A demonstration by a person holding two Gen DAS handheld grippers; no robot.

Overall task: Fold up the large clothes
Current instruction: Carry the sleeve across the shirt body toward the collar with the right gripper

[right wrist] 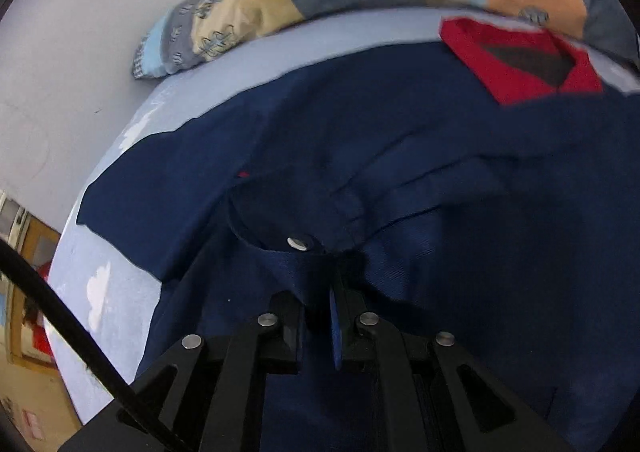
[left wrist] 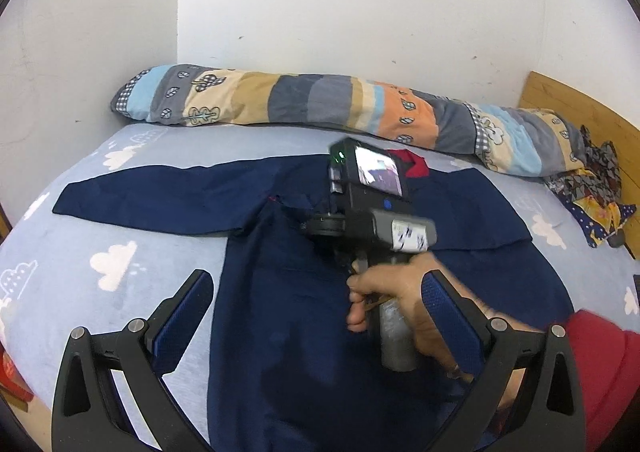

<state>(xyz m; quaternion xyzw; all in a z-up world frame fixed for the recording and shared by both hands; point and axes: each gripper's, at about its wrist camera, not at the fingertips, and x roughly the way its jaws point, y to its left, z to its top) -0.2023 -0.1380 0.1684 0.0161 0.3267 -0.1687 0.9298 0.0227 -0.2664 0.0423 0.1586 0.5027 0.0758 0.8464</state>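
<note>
Bed [left wrist: 120, 212] carries your jacket [left wrist: 280, 312] spread flat, collar far. Your right gripper [right wrist: 320, 284] pinches a cuff [right wrist: 308, 252] to carry the sleeve across; your left gripper [left wrist: 316, 292] hovers wide apart, ready.

A bed [left wrist: 120, 212] with a pale blue sheet printed with white clouds carries everything. A navy jacket [left wrist: 300, 332] with a red collar lies spread flat across its middle, one sleeve reaching toward 9 o'clock. A striped rolled quilt [left wrist: 320, 104] lies along the 12 o'clock edge, and a patterned cloth [left wrist: 592, 192] sits bunched at 3 o'clock.
</note>
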